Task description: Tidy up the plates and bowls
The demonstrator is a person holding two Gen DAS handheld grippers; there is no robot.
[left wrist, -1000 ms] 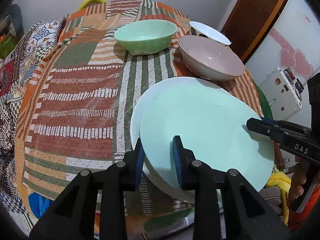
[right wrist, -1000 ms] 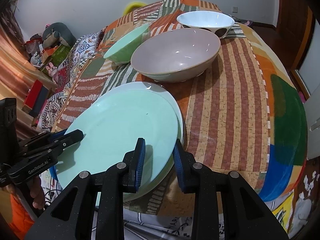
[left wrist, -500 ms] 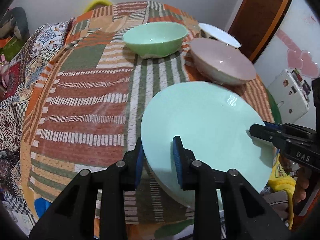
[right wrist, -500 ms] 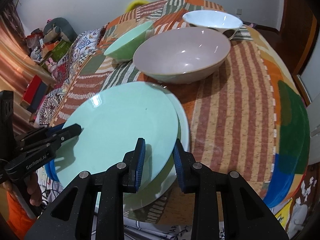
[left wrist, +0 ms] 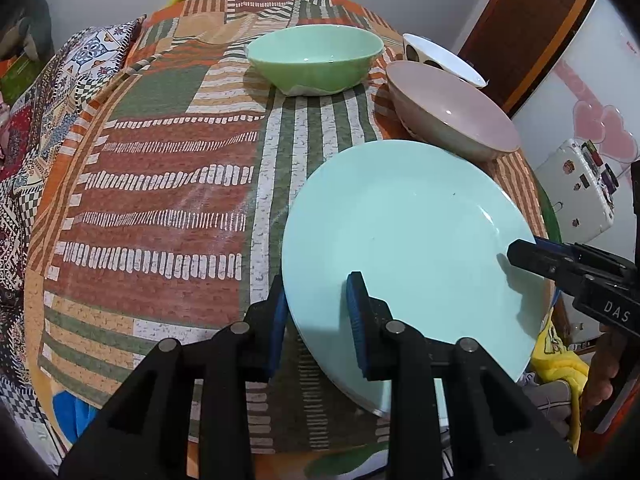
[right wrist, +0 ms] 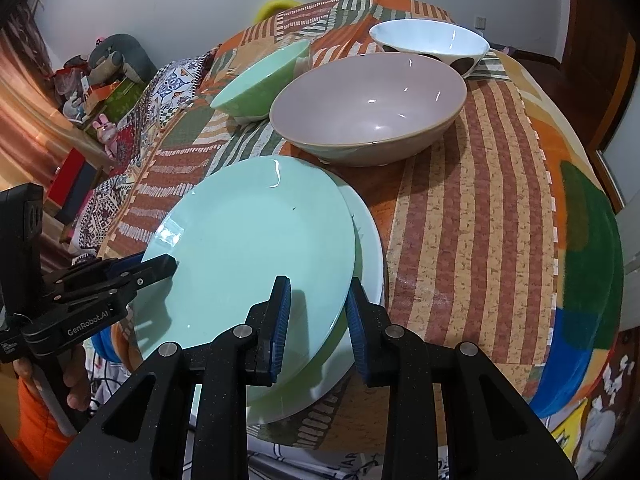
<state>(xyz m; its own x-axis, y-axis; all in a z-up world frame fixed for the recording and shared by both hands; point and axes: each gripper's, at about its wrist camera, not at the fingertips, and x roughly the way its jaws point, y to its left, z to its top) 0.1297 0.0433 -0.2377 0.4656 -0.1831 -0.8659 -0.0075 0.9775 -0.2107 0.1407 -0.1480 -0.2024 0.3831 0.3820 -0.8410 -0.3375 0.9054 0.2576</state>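
A mint green plate (left wrist: 412, 240) is held up, tilted, above the patchwork tablecloth. My left gripper (left wrist: 316, 314) is shut on its near rim. My right gripper (right wrist: 316, 320) is shut on the opposite rim and shows at the right of the left wrist view (left wrist: 520, 250). In the right wrist view the plate (right wrist: 256, 248) hangs over a white plate (right wrist: 370, 256) that lies on the table. A green bowl (left wrist: 314, 62), a pink bowl (left wrist: 452, 108) and a white bowl with dark spots (right wrist: 430, 46) stand further back.
The round table (left wrist: 160, 184) has a bare stretch of cloth on its left half. A white appliance (left wrist: 576, 196) and a wooden door stand to the right. Boxes and toys (right wrist: 100, 92) lie on the floor beyond the table.
Both grippers have lifted the green plate off the white plate and tilted it. It has shifted left, so more of the white plate shows in the right wrist view.
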